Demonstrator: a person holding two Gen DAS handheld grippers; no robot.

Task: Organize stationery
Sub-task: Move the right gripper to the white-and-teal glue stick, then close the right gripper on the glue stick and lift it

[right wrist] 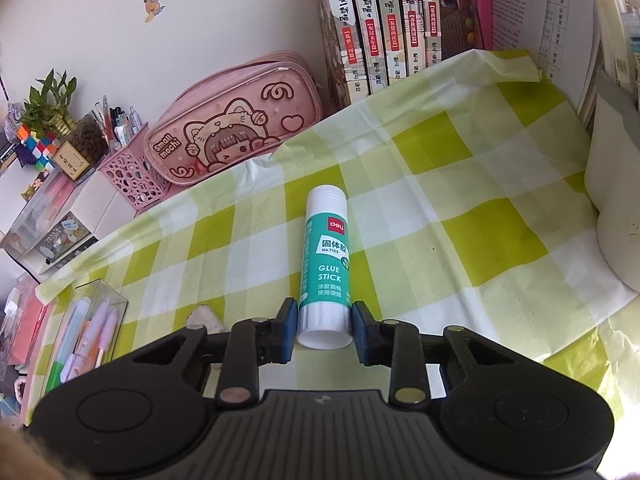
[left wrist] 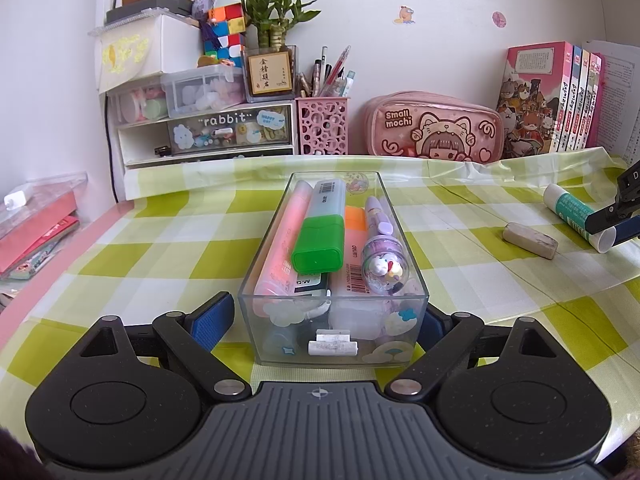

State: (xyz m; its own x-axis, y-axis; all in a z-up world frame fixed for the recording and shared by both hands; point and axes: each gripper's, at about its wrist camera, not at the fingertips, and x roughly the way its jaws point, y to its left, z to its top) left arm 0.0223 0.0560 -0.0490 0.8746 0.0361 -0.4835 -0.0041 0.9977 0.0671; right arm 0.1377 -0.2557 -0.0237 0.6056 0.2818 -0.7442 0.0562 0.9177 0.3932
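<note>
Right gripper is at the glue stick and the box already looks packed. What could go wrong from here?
1. The right gripper pinches the glue stick only at its bottom end, so it may tip or slip when lifted.
2. The clear box is already crowded with highlighters and pens; the glue stick could perch on top and roll out.
3. The eraser lies between glue stick and box and may get knocked on the way.

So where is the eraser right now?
In the left wrist view the eraser lies on the checked tablecloth, right of the clear box, just in front of the glue stick that the right claw is around.
</note>
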